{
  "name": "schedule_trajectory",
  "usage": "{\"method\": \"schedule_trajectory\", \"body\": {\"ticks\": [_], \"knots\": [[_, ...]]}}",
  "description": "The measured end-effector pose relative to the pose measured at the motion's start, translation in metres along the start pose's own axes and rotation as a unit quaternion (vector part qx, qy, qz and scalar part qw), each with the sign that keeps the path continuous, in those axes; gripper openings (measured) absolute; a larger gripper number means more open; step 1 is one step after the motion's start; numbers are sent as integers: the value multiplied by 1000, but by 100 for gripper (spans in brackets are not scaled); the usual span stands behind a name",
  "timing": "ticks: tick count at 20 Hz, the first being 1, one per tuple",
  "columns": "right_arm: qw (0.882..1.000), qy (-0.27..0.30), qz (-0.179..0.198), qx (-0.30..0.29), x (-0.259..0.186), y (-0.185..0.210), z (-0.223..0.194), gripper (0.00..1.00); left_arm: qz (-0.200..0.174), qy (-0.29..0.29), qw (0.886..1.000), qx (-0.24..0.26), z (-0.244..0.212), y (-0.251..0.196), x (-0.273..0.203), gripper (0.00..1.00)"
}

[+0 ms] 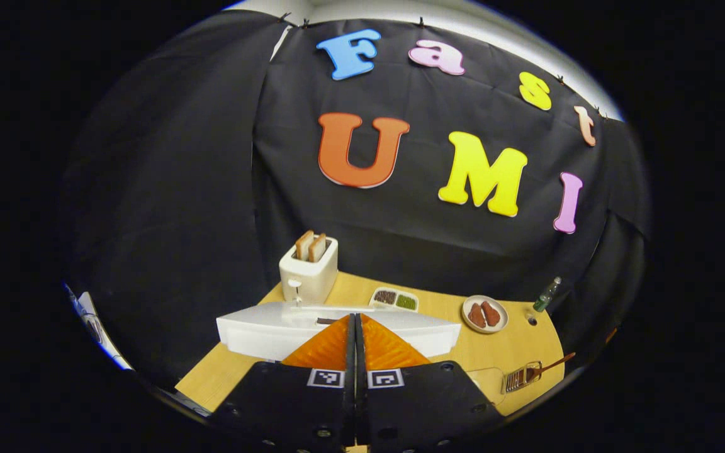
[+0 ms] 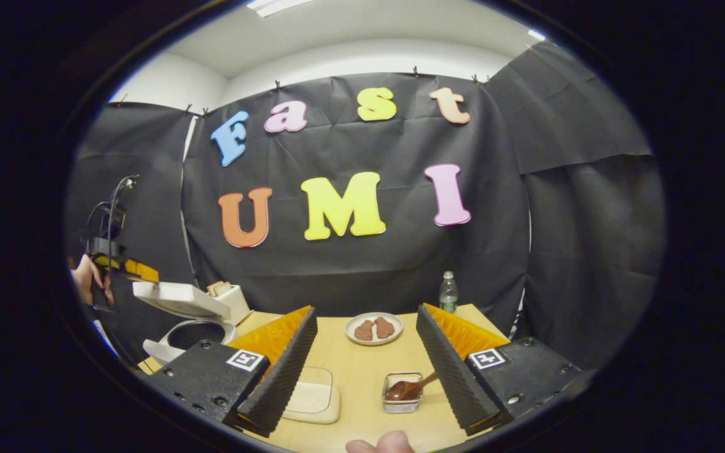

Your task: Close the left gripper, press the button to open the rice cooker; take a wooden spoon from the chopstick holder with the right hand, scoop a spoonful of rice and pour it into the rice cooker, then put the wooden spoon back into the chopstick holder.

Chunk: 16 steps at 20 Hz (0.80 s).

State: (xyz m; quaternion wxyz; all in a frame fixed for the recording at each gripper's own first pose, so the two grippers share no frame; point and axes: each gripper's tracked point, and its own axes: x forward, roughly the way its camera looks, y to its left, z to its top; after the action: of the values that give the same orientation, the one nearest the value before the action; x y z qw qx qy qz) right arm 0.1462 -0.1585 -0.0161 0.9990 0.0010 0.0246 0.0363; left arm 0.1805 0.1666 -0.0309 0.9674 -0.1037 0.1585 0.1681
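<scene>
- Lid status: the rice cooker (image 2: pixel 177 314) stands open at the left end of the table, its white lid (image 2: pixel 174 297) raised and tilted and the dark inner pot (image 2: pixel 194 332) exposed. The button step reads as done.
- Left gripper (image 1: pixel 355 343): clenched, both fingers pressed flat together with nothing between them. It hangs just above the raised lid (image 1: pixel 337 327). In the right gripper view it sits at the far left, held by a hand (image 2: pixel 89 280).
- Right gripper (image 2: pixel 365 371): released, jaws spread wide and holding nothing. It points down the table toward the chopstick holder.
- Wooden spoon (image 2: pixel 408 388): it rests untouched in the chopstick holder (image 2: pixel 402 393), a small wire basket near the table's front edge, handle leaning up to the right. It lies between the open fingers but farther off, with no contact.
- Rice supply: a shallow pale tray (image 2: pixel 312 395) lies just left of the holder. Its contents are too indistinct to confirm as rice.
- Remaining steps, by judgement: take the spoon, scoop, pour into the pot, return the spoon. Roughly the first quarter is complete.
- Surface: a light wooden table (image 2: pixel 362 362) carries a white toaster (image 1: pixel 308 272) with two bread slices, a two-section dish (image 1: pixel 394 299), a plate (image 2: pixel 373 328) with brown pieces and a green bottle (image 2: pixel 448 292) at the rear.
- Room: black cloth covers the booth walls; white wall and a ceiling light show above it.
</scene>
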Motion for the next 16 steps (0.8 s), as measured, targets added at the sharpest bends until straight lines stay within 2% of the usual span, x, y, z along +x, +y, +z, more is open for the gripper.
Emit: {"method": "schedule_trajectory", "body": {"ticks": [4,7,9,10,11,12,14,16], "knots": [[1000,11,-20,1,-11,-21,-4,100,-16,-67,998,16,25,-16,-15,0],[999,28,-36,1,-18,-38,-14,100,-31,-102,994,10,39,-36,-34,4],[998,49,-41,4,-22,-45,-26,99,-36,-123,992,14,46,-44,-48,22],[997,59,-43,8,-24,-49,-32,100,-36,-131,991,18,48,-47,-54,40],[997,67,-45,13,-26,-53,-37,100,-40,-135,990,22,47,-52,-61,41],[996,72,-49,16,-26,-58,-40,100,-38,-137,989,28,45,-55,-65,63],[995,76,-56,19,-29,-64,-46,99,-33,-143,988,41,41,-59,-78,94],[995,80,-58,20,-27,-69,-55,99,-30,-145,988,41,38,-65,-85,94]]}}
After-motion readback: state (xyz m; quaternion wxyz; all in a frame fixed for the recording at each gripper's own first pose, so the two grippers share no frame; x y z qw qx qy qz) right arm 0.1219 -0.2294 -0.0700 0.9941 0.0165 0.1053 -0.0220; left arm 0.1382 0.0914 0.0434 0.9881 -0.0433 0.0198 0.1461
